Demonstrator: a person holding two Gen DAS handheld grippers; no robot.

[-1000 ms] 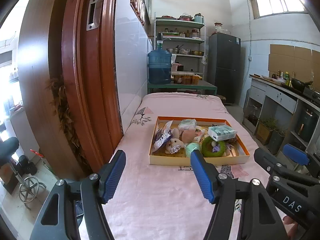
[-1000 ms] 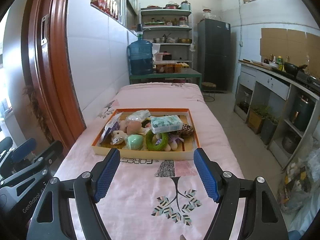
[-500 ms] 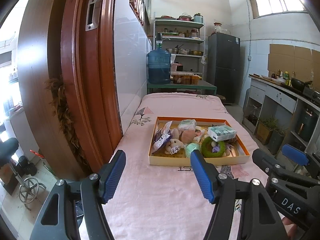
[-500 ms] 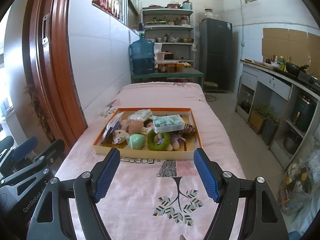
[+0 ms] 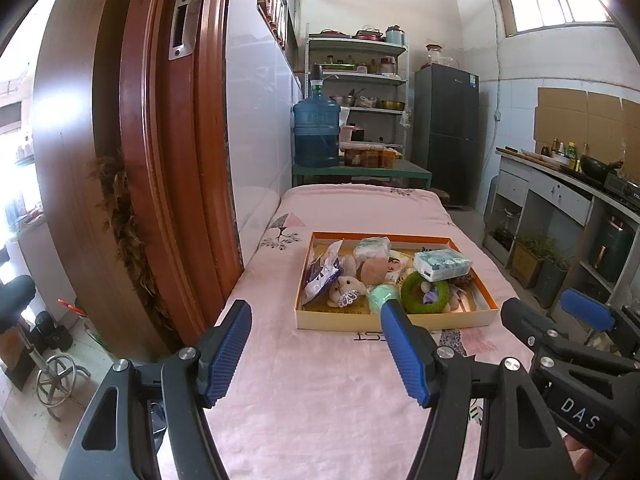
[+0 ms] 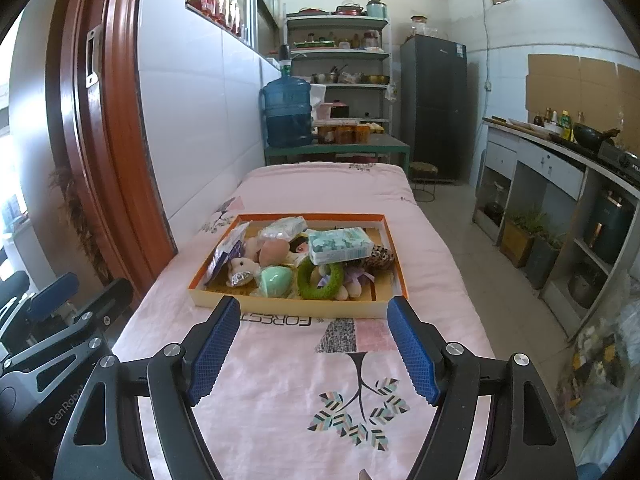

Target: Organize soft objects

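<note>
2 grippers up and both are empty right now: my left gripper [image 5: 316, 344] has its blue pads spread wide apart over the pink blanket [image 5: 320, 400], and my right gripper [image 6: 314, 344] is gaping the same way, nothing between the fingers on either one. They're hovering side by side at the near end of the bed, and each one shows up at the edge of the other's view. Just past the fingertips sits the orange-rimmed shallow box [image 6: 296, 308], flat on the blanket, and all the soft stuff is piled inside it. From the right wrist cam I can make out a green knitted ring [image 6: 320, 278] near the front wall, a mint green ball [image 6: 275, 279] just left of it, a small plush bear [image 6: 240, 270] further left, and a teal tissue pack [image 6: 338, 245] lying on top of the pile toward the back right. Behind the bed there's a blue water jug [image 6: 287, 112] on a green table, with shelves behind.
</note>
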